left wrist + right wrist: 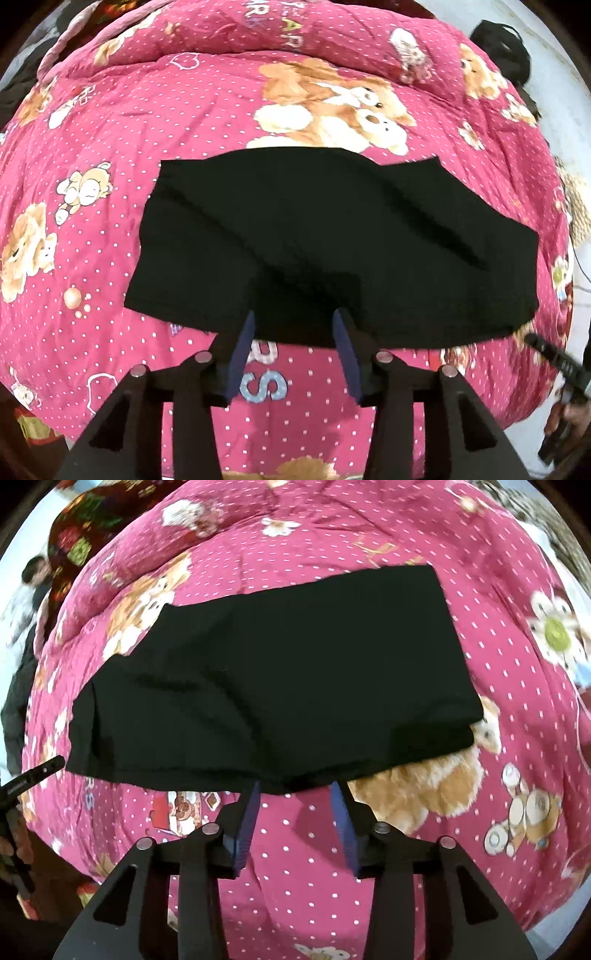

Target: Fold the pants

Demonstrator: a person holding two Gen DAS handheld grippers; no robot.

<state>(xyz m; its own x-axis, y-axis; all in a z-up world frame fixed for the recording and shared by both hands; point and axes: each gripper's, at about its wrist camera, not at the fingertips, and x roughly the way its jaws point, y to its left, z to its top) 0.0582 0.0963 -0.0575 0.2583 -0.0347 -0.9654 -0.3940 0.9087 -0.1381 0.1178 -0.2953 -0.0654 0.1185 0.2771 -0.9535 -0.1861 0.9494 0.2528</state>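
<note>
Black pants (325,243) lie folded in a broad flat block on a pink bear-print quilt (147,110). My left gripper (293,317) is open and empty, its blue-padded fingertips at the near edge of the pants. In the right wrist view the same pants (280,679) lie folded, with a lower layer sticking out at the right. My right gripper (295,786) is open and empty, its fingertips at the pants' near edge. The right gripper shows at the lower right of the left wrist view (554,358); the left gripper shows at the left edge of the right wrist view (33,771).
The quilt (480,590) covers a bed and bunches into a ridge at the back. A dark object (498,44) hangs on the pale wall at the upper right. A dark patterned cloth (85,528) lies at the back left, with a person beside it.
</note>
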